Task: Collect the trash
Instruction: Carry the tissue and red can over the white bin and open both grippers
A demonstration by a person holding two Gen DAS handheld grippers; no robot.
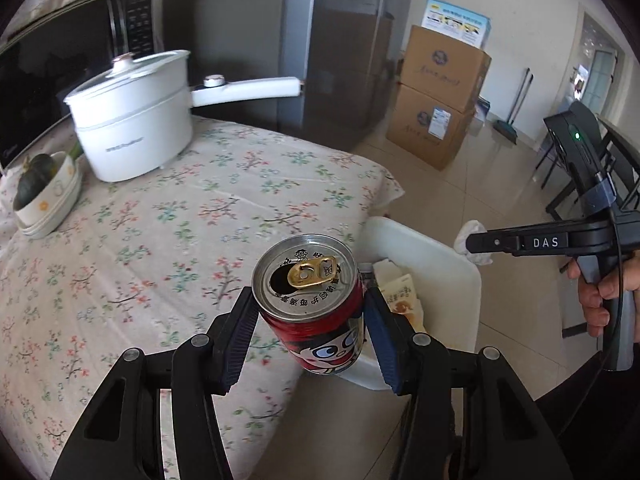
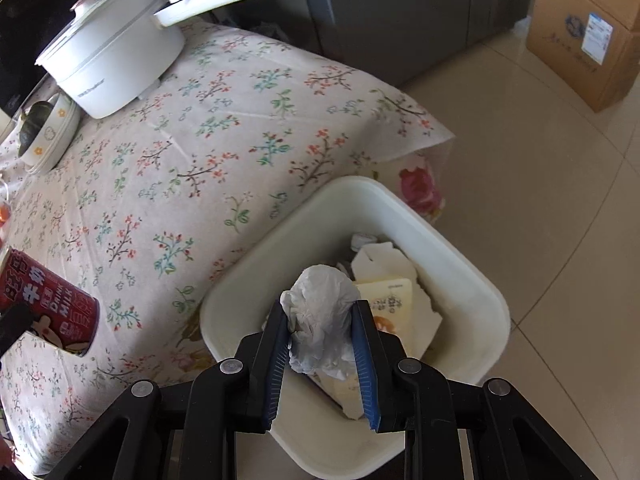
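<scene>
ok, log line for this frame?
left gripper: holds red can | right gripper: holds crumpled tissue over white bin | neither dropped yet

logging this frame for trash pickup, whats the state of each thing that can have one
left gripper: shut on the milk can
milk can: opened, tab lifted, held upright off the table
right gripper: shut on the crumpled tissue
crumpled tissue: held above the bin
trash bin: no lid, holds wrappers and paper
electric pot: lid on
</scene>
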